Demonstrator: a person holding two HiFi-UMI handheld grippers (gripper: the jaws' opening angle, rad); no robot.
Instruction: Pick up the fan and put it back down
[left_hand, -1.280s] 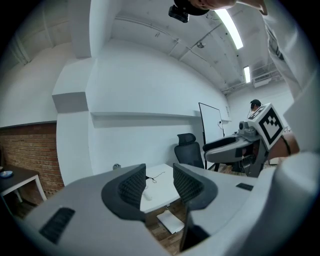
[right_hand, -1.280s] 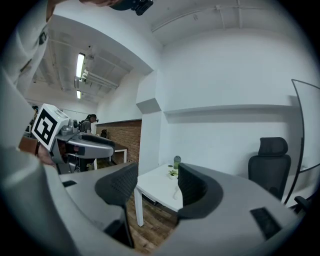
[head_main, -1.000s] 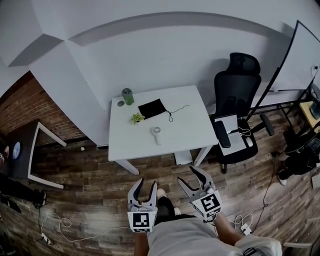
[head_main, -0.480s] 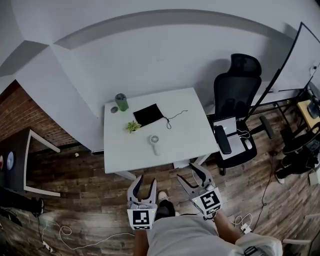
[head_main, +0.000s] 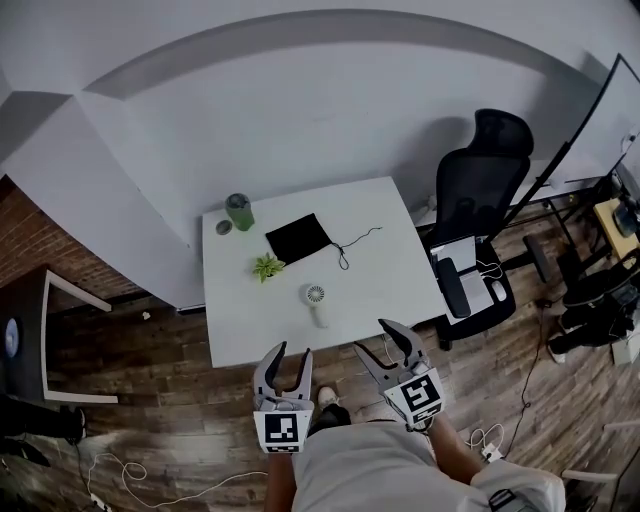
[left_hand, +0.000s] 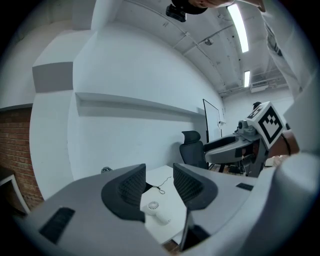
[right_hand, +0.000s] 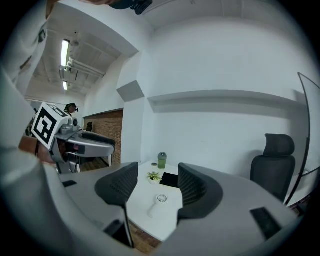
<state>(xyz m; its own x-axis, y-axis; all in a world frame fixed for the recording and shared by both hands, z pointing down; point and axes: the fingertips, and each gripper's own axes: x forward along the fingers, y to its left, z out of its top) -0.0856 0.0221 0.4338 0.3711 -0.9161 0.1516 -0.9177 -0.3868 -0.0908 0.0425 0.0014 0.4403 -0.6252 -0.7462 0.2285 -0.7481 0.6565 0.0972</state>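
- Left gripper (head_main: 289, 356): lower centre-left of the head view, short of the table's near edge. Jaws moderately apart, nothing between them, touching nothing.
- Right gripper (head_main: 377, 340): lower centre-right. Jaws spread about as far, empty.
- Fan (head_main: 316, 303): white, handheld, lying flat on the white table (head_main: 385, 270) near its front edge at frame centre. Well apart from both grippers.
- Green cup (head_main: 238, 211): upright at the table's upper-left corner, dark top; contents cannot be seen.
- Small pot (head_main: 266, 268): holds a green plant, just left of the fan.
- Black pouch (head_main: 298, 238): flat, above the fan, thin cord trailing right.
- Office chair (head_main: 480, 190): black, right of the table.
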